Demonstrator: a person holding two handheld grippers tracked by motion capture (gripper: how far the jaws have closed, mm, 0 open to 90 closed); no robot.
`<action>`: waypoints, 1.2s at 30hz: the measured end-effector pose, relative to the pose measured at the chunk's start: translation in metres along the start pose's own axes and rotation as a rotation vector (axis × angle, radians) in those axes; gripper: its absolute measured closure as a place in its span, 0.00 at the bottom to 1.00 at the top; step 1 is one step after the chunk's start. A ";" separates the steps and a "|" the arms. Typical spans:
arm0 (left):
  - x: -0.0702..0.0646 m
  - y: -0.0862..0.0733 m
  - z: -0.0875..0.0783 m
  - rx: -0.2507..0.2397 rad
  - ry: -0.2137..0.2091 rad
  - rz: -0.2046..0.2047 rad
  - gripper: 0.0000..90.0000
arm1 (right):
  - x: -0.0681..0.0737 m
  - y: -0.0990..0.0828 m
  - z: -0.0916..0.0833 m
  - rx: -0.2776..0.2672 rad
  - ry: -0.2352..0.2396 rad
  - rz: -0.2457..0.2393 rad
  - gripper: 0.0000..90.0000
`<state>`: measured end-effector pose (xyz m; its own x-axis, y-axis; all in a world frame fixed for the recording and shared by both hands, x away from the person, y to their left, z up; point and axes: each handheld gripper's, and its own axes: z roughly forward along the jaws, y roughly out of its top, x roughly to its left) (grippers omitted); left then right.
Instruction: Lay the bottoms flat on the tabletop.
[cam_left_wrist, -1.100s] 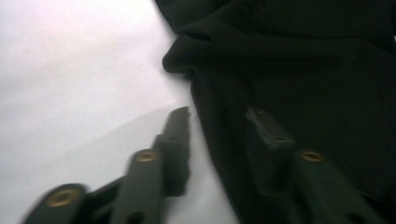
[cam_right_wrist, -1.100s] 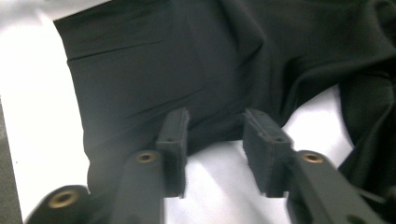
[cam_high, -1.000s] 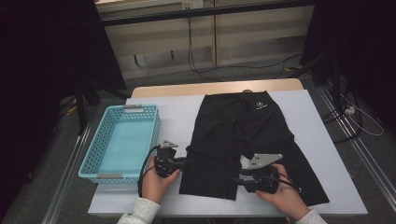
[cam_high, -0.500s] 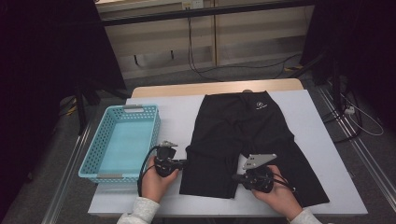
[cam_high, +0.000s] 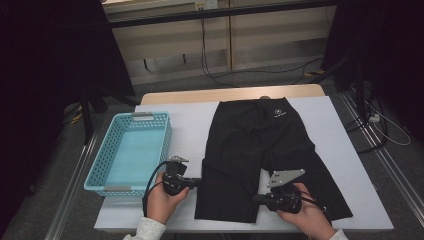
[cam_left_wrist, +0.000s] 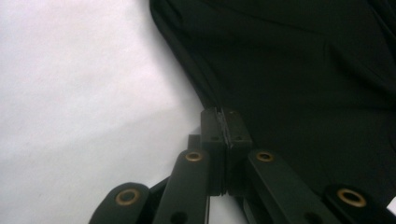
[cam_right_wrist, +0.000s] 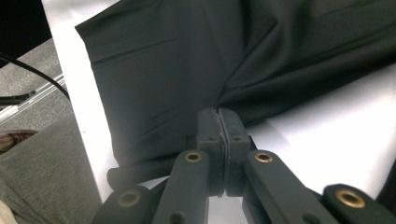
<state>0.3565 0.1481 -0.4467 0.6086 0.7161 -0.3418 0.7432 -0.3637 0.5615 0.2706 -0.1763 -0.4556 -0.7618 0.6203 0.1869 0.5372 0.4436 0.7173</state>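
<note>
A pair of black shorts (cam_high: 260, 140) lies flat on the white table (cam_high: 185, 125), waistband at the far side and both legs pointing toward me. My left gripper (cam_high: 200, 181) is at the outer edge of the left leg. In the left gripper view its jaws (cam_left_wrist: 223, 112) are shut on that hem edge of the shorts (cam_left_wrist: 303, 70). My right gripper (cam_high: 256, 198) sits at the inner edge of the same leg near its bottom hem. In the right gripper view its tips (cam_right_wrist: 219, 112) are shut on a puckered fold of the shorts (cam_right_wrist: 177, 60).
A light blue plastic basket (cam_high: 167, 135) stands on the table left of the shorts, close to my left hand. The table's near edge runs just under both hands. Cables lie on the floor beyond the far edge (cam_high: 225, 75).
My right gripper has edged a little to the left, onto the leg's inner edge. The left hand and the shorts look unmoved.
</note>
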 end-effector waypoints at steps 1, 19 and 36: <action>0.000 0.000 0.000 0.002 -0.003 -0.003 0.99 | 0.001 0.000 -0.001 0.000 0.004 0.000 1.00; 0.016 0.029 0.027 -0.136 0.119 0.031 0.67 | -0.016 0.006 -0.005 -0.059 -0.075 0.025 0.67; 0.021 0.031 0.017 -0.074 0.083 -0.035 1.00 | -0.038 -0.003 -0.031 -0.087 -0.196 0.056 0.58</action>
<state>0.3973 0.1423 -0.4490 0.5555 0.7753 -0.3005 0.7393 -0.2951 0.6053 0.2866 -0.2215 -0.4438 -0.6422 0.7600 0.0997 0.5367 0.3529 0.7664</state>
